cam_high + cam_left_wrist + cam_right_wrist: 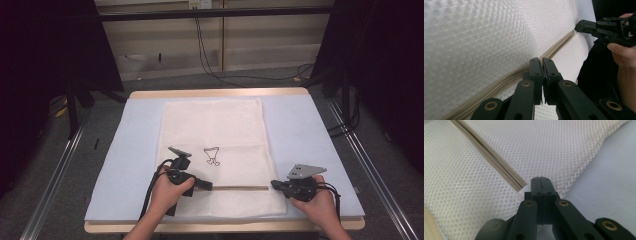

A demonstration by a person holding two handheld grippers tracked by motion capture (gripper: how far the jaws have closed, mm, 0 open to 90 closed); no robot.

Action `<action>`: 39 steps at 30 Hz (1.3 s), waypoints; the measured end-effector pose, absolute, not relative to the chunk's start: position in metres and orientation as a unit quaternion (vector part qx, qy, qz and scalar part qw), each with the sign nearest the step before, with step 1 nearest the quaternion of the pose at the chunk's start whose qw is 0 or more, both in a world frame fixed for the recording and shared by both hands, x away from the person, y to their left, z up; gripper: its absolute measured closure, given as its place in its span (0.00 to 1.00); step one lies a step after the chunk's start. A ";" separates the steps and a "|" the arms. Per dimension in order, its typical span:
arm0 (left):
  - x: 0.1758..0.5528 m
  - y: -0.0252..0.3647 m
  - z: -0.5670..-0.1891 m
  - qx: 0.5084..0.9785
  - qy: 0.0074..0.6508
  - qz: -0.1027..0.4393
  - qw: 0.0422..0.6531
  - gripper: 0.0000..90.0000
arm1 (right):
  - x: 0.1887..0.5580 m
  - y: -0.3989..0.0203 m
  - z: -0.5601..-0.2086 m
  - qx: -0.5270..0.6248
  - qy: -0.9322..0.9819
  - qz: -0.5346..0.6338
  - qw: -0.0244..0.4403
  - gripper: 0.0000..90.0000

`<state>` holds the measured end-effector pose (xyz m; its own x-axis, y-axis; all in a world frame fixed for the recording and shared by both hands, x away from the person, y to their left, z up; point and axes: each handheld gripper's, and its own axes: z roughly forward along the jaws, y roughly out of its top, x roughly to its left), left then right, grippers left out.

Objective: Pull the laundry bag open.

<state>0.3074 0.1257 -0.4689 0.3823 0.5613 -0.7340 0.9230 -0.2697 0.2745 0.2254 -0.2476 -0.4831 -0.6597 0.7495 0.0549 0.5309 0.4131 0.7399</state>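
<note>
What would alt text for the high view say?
Two hand-held grippers rest shut at either end of a beige zipper on a white mesh bag: the left gripper and the right gripper. The bag lies on a pale blue table cover.

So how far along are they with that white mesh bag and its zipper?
Done so far: the mesh bag lies flat on the blue mat, and both tongs sit at the zipper. In hand: the left tongs are shut at the zipper's left end and the right tongs at its right end, apparently pinching the mesh. Left: sliding the zipper; I cannot tell whether it is open or closed.
</note>
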 end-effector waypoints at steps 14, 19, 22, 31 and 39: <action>0.308 0.140 -0.464 0.746 0.502 -0.252 0.358 0.97 | 0.224 -0.250 -0.485 0.392 0.820 0.393 0.139 1.00; 0.307 0.141 -0.465 0.744 0.500 -0.256 0.362 0.97 | 0.225 -0.249 -0.485 0.390 0.823 0.388 0.142 1.00; 0.307 0.142 -0.464 0.741 0.499 -0.260 0.367 0.97 | 0.224 -0.249 -0.485 0.387 0.822 0.390 0.146 1.00; 0.304 0.156 -0.460 0.734 0.511 -0.250 0.371 0.97 | 0.224 -0.251 -0.486 0.391 0.819 0.395 0.142 1.00; 0.302 0.166 -0.458 0.728 0.515 -0.250 0.377 0.97 | 0.224 -0.250 -0.486 0.391 0.820 0.393 0.141 1.00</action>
